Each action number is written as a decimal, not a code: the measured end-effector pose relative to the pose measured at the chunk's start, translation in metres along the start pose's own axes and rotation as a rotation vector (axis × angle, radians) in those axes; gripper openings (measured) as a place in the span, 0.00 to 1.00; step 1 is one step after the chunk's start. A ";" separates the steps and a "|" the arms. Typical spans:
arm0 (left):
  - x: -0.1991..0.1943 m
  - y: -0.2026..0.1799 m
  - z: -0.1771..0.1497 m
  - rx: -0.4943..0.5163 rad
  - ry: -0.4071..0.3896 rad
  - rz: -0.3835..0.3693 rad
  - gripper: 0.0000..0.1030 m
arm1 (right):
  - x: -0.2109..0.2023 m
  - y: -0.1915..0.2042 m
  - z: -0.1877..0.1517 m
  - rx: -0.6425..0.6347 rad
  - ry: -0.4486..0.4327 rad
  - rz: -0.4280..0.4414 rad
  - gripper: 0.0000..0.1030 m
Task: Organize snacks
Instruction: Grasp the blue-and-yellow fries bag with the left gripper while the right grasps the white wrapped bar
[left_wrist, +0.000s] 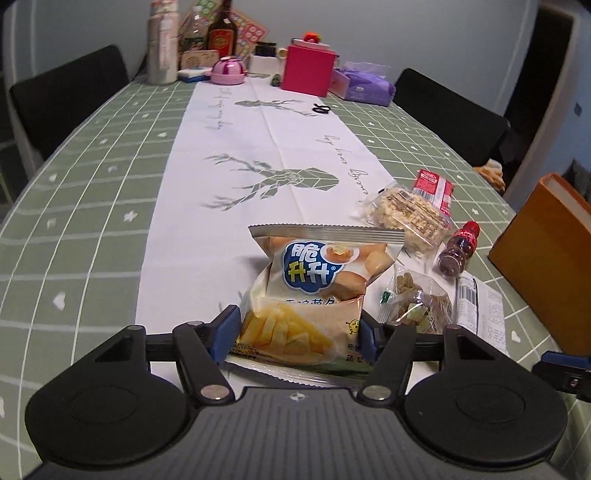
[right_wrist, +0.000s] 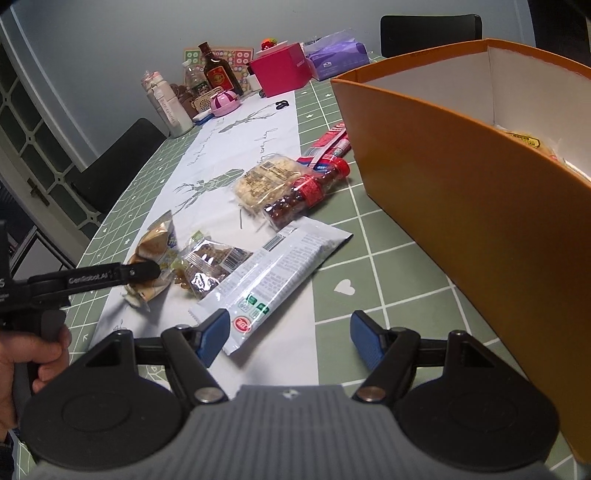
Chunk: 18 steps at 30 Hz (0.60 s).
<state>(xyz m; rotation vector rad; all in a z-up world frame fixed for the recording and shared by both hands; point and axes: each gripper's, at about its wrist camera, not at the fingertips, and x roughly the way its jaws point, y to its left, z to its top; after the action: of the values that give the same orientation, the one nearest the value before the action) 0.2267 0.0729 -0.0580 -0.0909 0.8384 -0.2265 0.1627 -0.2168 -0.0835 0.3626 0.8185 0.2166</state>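
Chip bag (left_wrist: 310, 295) is pinched tight in my left claw (left_wrist: 300, 328), near edge of the table (left_wrist: 92, 177). Right claw (right_wrist: 286, 338) is spread wide over the white snack pouch (right_wrist: 273, 273), orange box (right_wrist: 461, 192) on its right.

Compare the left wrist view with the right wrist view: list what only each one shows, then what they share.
Only the left wrist view: the chip bag's printed front, pinched between the left gripper's blue pads.

Only the right wrist view: the inside of the orange box, with something yellow at its bottom; the right gripper open and empty; the person's hand.

Both: the grey wrapper, clear nut packet, red-capped bottle, rice-cracker pack and pink box.
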 end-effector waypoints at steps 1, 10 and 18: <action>-0.003 0.003 -0.003 -0.023 -0.001 -0.002 0.71 | 0.002 0.001 0.000 0.005 -0.002 0.001 0.69; -0.036 0.010 -0.045 -0.053 -0.020 0.046 0.71 | 0.024 0.009 0.005 0.082 -0.034 -0.064 0.75; -0.059 0.009 -0.070 -0.066 -0.041 0.067 0.71 | 0.044 0.035 0.009 0.039 -0.077 -0.161 0.77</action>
<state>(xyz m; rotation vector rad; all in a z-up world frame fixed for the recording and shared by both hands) 0.1380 0.0965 -0.0631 -0.1285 0.8068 -0.1336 0.1972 -0.1724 -0.0939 0.3381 0.7728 0.0362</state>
